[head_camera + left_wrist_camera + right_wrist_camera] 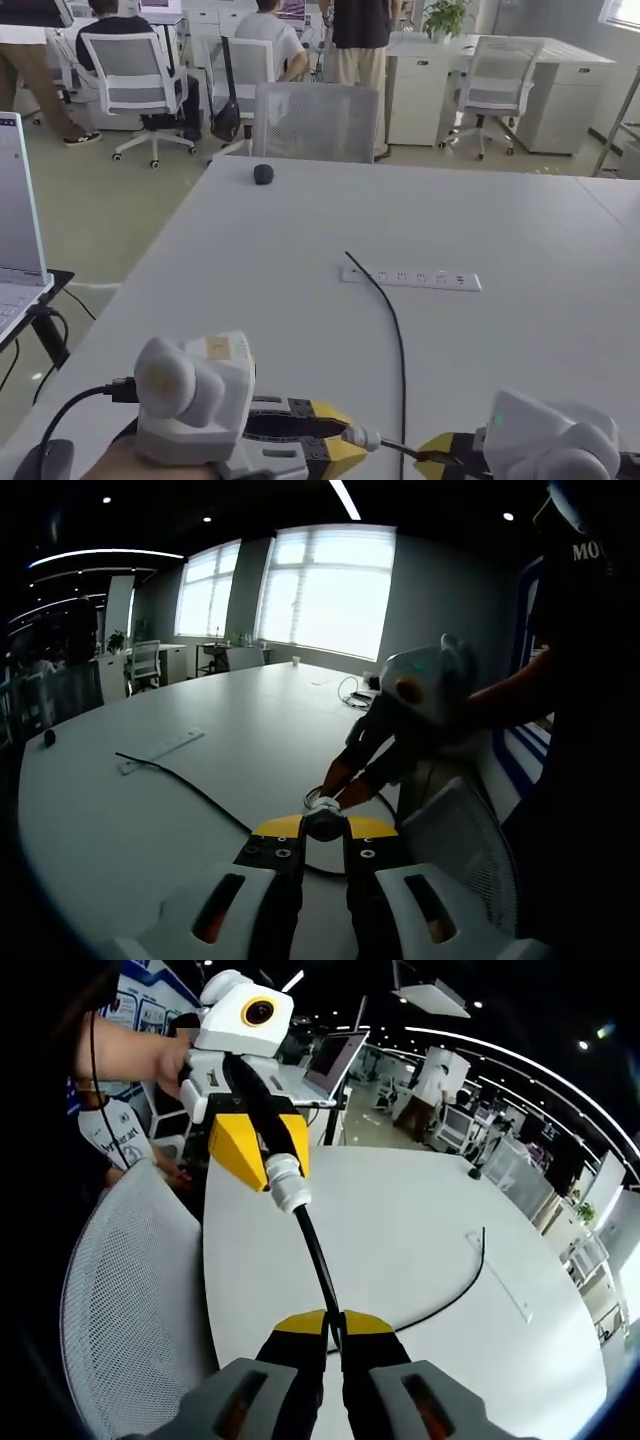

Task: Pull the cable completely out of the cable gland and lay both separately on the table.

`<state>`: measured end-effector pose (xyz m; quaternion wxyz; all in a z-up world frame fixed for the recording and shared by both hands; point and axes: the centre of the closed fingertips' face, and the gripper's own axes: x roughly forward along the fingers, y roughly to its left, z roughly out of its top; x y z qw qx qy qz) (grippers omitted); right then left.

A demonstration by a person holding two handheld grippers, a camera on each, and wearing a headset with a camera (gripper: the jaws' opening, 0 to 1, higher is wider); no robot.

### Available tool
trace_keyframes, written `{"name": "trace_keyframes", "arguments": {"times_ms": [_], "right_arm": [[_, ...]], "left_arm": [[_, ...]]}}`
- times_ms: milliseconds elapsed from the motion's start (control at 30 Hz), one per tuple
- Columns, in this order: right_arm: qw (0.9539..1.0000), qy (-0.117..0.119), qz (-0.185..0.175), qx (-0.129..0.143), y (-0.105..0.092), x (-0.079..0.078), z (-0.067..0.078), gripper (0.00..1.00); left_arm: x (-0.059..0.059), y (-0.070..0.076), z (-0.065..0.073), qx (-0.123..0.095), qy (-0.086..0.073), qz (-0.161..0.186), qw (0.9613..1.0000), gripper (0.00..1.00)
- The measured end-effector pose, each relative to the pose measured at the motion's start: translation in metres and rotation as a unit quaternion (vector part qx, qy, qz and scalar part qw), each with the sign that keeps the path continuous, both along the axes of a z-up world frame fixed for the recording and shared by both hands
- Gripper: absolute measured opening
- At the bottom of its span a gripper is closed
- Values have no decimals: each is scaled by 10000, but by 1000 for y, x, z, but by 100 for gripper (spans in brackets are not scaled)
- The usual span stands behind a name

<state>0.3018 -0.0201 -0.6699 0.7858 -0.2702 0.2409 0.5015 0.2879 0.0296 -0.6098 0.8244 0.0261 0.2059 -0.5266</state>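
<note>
A white cable gland point(361, 437) sits between the yellow jaws of my left gripper point(335, 436), which is shut on it at the table's near edge. A black cable point(398, 340) runs out of the gland and into my right gripper point(446, 455), which is shut on it a short way off. The rest of the cable curves away over the white table point(520, 340) to a free end by the power strip. In the left gripper view the gland point(325, 816) is clamped at my left gripper point(325, 829). In the right gripper view my right gripper point(335, 1323) pinches the taut cable point(315, 1252) below the gland point(285, 1182).
A white power strip point(410, 278) lies mid-table beside the cable's far end. A small dark round object point(263, 174) rests near the far edge, with a grey mesh chair point(315, 122) behind it. A laptop point(15, 230) stands on a side stand at left. People sit and stand beyond.
</note>
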Motion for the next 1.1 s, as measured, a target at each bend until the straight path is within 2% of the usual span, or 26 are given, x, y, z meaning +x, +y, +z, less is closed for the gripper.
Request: {"name": "trace_keyframes", "arguments": {"times_ms": [333,500,600,800,1100], "right_arm": [[9999,91,-84,55,4,1,-2,0],[9998,144,-136,-16,0,2,-7,0],[9996,191,-215,-77,-6,3,-12,0],[9980,377,-505,108,-9,6,-10,0],[9979,418,-474,98,-3,5,-9,0]], "left_arm": [[0,3,1,-15,-4,36,10000,15],[0,6,1,-30,-8,49,10000,15],[1,8,4,-134,12,95,9999,15],[-1,9,3,-139,23,83,9999,15],[-4,11,0,-116,13,89,9999,15]]}}
